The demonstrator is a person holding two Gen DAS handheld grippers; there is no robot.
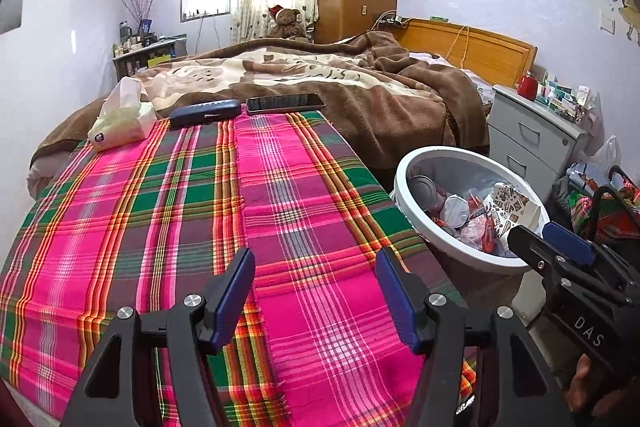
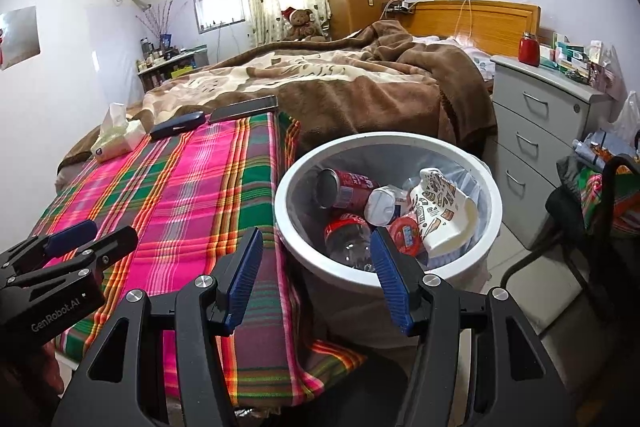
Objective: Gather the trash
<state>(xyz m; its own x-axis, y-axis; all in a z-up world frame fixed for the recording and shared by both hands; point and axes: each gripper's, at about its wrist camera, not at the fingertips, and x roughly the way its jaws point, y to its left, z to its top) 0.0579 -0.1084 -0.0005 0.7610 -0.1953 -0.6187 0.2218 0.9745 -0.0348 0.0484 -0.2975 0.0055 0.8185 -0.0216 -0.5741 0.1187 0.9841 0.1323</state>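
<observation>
A white round trash bin (image 2: 288, 227) stands beside the bed's right edge. It holds a red can (image 2: 348, 187), a plastic bottle (image 2: 348, 239), a patterned paper cup (image 2: 440, 211) and wrappers. It also shows in the left wrist view (image 1: 404, 203). My left gripper (image 1: 316, 267) is open and empty above the plaid cloth (image 1: 180, 207). My right gripper (image 2: 316, 247) is open and empty, just in front of the bin's near rim.
A tissue pack (image 1: 120, 119), a dark glasses case (image 1: 204, 113) and a phone (image 1: 284, 103) lie at the cloth's far edge. A brown blanket (image 1: 360, 87) covers the bed behind. A grey drawer unit (image 2: 540, 131) and a black chair (image 2: 580, 227) stand right of the bin.
</observation>
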